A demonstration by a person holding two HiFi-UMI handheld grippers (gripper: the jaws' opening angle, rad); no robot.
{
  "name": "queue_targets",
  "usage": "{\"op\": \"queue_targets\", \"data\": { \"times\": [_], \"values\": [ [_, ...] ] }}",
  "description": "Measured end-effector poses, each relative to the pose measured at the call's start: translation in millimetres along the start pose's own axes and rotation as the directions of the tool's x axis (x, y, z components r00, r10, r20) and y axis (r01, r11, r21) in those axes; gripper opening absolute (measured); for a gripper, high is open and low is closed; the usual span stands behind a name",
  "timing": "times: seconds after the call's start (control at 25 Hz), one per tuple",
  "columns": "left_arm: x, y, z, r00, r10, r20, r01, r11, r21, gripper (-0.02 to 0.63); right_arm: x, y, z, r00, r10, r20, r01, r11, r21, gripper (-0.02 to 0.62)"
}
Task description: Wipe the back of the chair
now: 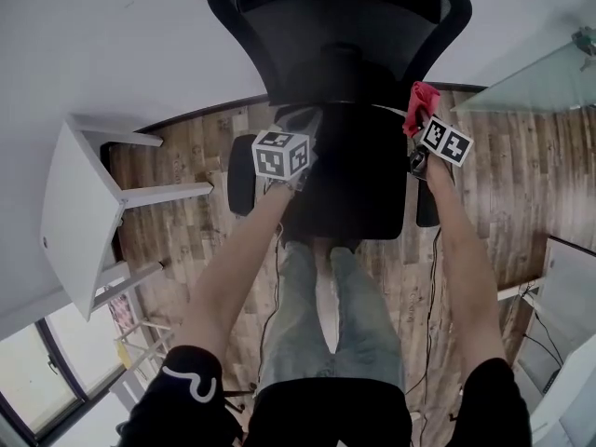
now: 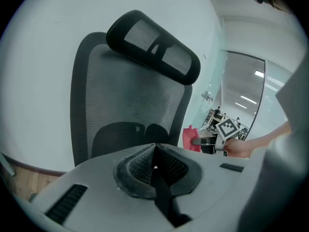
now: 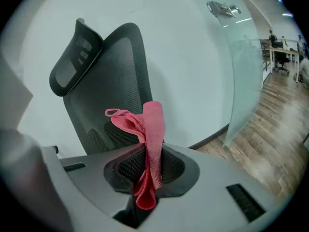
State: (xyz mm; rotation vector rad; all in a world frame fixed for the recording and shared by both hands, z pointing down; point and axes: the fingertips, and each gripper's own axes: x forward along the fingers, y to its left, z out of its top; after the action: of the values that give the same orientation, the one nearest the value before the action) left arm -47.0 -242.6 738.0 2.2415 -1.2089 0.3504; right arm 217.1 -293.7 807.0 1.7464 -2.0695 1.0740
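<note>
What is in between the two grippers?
The chair's black seat lies between the left gripper and the right gripper, which holds a red cloth. The head view shows it.

Bright, even indoor light (fisheye-warped edges, dark corners), soft blur.

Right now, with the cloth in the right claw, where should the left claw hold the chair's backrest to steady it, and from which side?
Probably the backrest's left frame rim, approached from the front after the shut left claw opens: the rim is a narrow solid strip, the mesh offers no edge, and the wall stands behind.
</note>
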Motion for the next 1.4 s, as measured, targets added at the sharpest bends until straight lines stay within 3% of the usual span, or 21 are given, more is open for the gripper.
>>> {"op": "queue_targets", "data": {
  "times": [0.2,0.36,0.56,0.76,1.04,1.4],
  "values": [
    [-23,-33,19,0.999,-0.004,0.037,0.004,1.000,-0.008,0.025,-49,24,12,0.996,0.084,-0.005,-0.084,0.996,-0.033,0.071],
    [-54,-58,38,0.996,0.014,0.086,-0.016,1.000,0.023,0.025,-89,61,23,0.980,0.200,0.007,-0.199,0.978,-0.053,0.072],
    [-117,-83,59,0.984,0.040,0.171,-0.050,0.997,0.055,0.025,-149,118,23,0.942,0.333,0.038,-0.328,0.939,-0.099,0.072],
    [-184,-110,67,0.971,0.053,0.234,-0.077,0.992,0.098,0.025,-217,174,19,0.889,0.457,0.033,-0.443,0.874,-0.199,0.072],
    [-276,-158,53,0.952,0.067,0.298,-0.088,0.995,0.056,0.025,-311,219,5,0.862,0.506,-0.003,-0.479,0.814,-0.328,0.071],
    [-362,-212,45,0.941,0.120,0.317,-0.132,0.991,0.018,0.025,-411,230,1,0.879,0.475,0.046,-0.439,0.841,-0.316,0.071]
  ]
}}
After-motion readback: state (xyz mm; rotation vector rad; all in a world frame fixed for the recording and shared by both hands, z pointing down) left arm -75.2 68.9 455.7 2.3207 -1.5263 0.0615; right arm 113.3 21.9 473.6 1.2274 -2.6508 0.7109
